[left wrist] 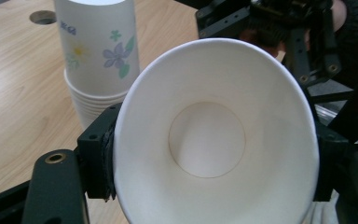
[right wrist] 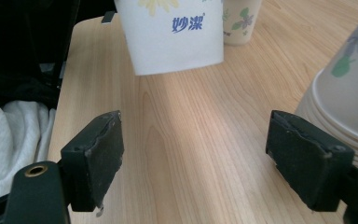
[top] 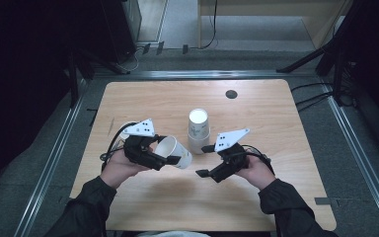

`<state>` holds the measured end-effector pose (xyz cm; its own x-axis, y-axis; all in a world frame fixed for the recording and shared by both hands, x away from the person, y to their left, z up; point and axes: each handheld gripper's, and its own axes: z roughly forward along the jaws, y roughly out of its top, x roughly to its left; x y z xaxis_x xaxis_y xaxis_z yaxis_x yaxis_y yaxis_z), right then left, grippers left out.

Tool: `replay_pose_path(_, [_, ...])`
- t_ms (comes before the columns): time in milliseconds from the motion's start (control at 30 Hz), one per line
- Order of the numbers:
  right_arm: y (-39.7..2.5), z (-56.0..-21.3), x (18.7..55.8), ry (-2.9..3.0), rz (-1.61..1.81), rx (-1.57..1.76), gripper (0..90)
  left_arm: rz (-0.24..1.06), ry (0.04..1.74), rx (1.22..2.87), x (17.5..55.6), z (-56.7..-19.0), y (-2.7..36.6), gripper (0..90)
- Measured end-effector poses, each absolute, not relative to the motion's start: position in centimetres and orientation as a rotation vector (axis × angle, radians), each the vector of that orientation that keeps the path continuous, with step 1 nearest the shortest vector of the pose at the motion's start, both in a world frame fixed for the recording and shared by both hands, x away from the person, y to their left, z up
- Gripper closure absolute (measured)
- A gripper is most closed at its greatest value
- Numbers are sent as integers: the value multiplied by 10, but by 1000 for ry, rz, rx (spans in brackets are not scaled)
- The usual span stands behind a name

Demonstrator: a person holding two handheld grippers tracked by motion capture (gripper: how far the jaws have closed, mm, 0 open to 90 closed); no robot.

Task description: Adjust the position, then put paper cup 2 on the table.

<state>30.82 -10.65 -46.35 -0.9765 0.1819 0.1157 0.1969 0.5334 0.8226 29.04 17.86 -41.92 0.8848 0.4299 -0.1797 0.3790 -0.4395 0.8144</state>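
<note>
the left hand-held gripper [top: 164, 154] is clamped on 1 white paper cup [top: 173, 152], its jaws pressing the cup's wall from both sides so the round mouth is squeezed slightly oval. the cup lies tipped on its side above the tabletop [top: 256, 108], its open mouth facing back toward the gripper's camera and its base pointing away; in the left gripper view the smooth, plain white inside [left wrist: 214, 140] with its circular bottom sits between the 2 black jaws.

just beyond the held cup's base, and just ahead of the right hand-held gripper [top: 205, 160], stands a stack of paper cups [top: 198, 129], upside down, tapered, printed with small flowers; the nested rims at its foot [left wrist: 93, 100] are too fine to count. it stands between the 2 grippers' tips, close to both.

the right hand-held gripper is open, its 2 jaws wide apart over bare tabletop with nothing between them, the stack [right wrist: 349, 88] beside 1 jaw.

the tabletop is pale wood grain with rounded corners and 1 dark round hole [top: 231, 94] on its far side.
</note>
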Motion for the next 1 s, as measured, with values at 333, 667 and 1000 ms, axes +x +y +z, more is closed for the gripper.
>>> replay_pose_path(333, [-124, -460, 310, -2792, -1450, -529, 198, 95, 597, 2124, 292, -419, 188, 245])
replay_pose_path(667, [-142, -462, 301, -2834, -1449, -592, 201, 123, 595, 2201, 293, -421, 193, 245])
replay_pose_path(1000, [-149, -462, 309, -2827, -1471, -645, 202, 138, 626, 2228, 287, -424, 208, 245])
